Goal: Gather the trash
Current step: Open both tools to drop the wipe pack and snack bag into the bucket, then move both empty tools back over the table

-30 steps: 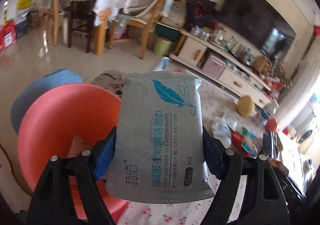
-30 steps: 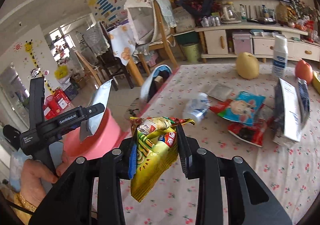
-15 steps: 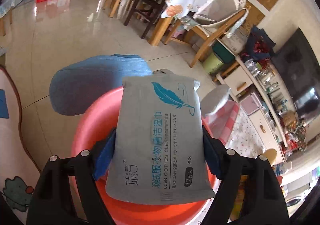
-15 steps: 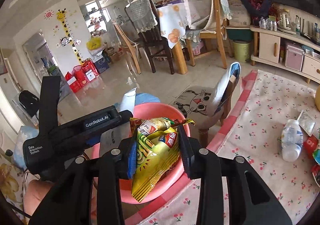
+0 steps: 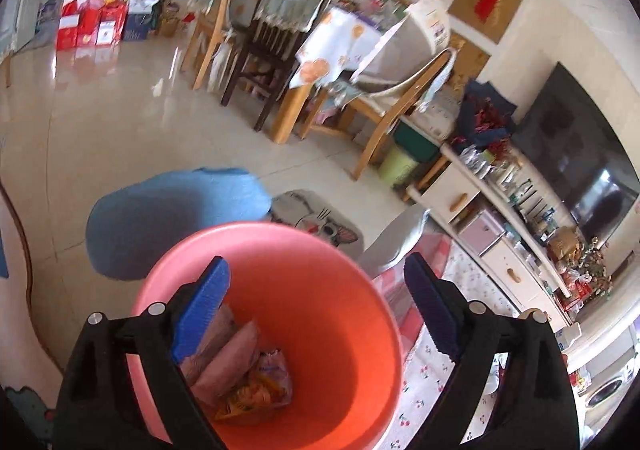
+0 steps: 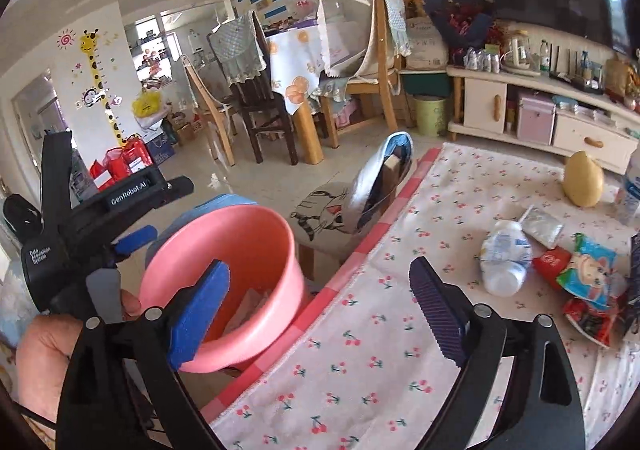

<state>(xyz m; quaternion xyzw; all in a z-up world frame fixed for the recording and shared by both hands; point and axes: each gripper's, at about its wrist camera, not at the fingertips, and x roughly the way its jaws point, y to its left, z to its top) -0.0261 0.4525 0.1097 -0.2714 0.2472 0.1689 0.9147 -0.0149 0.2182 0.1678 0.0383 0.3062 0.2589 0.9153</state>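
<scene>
We see the cherry-print tablecloth (image 6: 400, 330) spread beneath our right jaws, with a crushed plastic bottle (image 6: 505, 262) ahead and right of them, a silver sachet (image 6: 543, 225) just beyond, snack wrappers (image 6: 586, 286) alongside, and a yellow fruit (image 6: 582, 179) farther back.

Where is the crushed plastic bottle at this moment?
In the right wrist view the crushed plastic bottle lies on the cherry-print tablecloth, right of centre, just left of the red snack wrappers and below the small silver packet.

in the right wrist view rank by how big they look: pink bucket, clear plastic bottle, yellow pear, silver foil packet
1. pink bucket, though nearness to the camera exaggerates it
2. clear plastic bottle
3. yellow pear
4. silver foil packet
</scene>
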